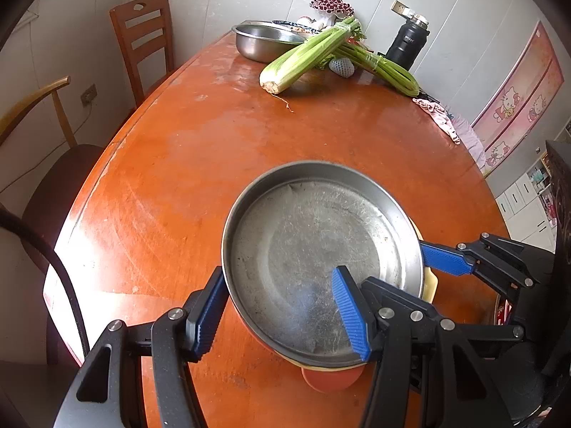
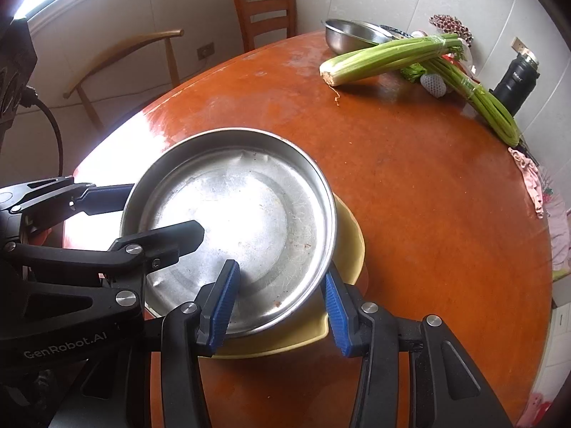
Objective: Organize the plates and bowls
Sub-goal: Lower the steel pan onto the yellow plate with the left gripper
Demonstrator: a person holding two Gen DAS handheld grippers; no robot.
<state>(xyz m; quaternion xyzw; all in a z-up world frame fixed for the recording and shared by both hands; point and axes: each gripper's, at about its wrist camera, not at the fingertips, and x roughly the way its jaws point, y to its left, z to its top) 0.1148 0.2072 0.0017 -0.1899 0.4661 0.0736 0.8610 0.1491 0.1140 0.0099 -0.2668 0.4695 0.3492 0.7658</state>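
A scratched steel plate (image 1: 314, 249) (image 2: 249, 214) lies on top of a yellow dish (image 1: 430, 281) (image 2: 349, 235). Under them an orange dish (image 1: 332, 380) peeks out, all on the round wooden table (image 1: 214, 160). My left gripper (image 1: 280, 314) (image 2: 164, 210) straddles the plate's near-left rim, one finger against the outer wall and one inside, with a wide gap between them. My right gripper (image 2: 278, 310) straddles the opposite rim the same way, its outer finger (image 1: 442, 256) over the yellow dish. Neither pair of pads clamps the rim.
At the table's far side stand a steel bowl (image 1: 264, 41), two celery bunches (image 1: 303, 59) and a black flask (image 1: 407, 44). A pink cloth (image 1: 439, 114) hangs over the right edge. Two wooden chairs (image 1: 142, 42) (image 2: 264, 10) stand on the left.
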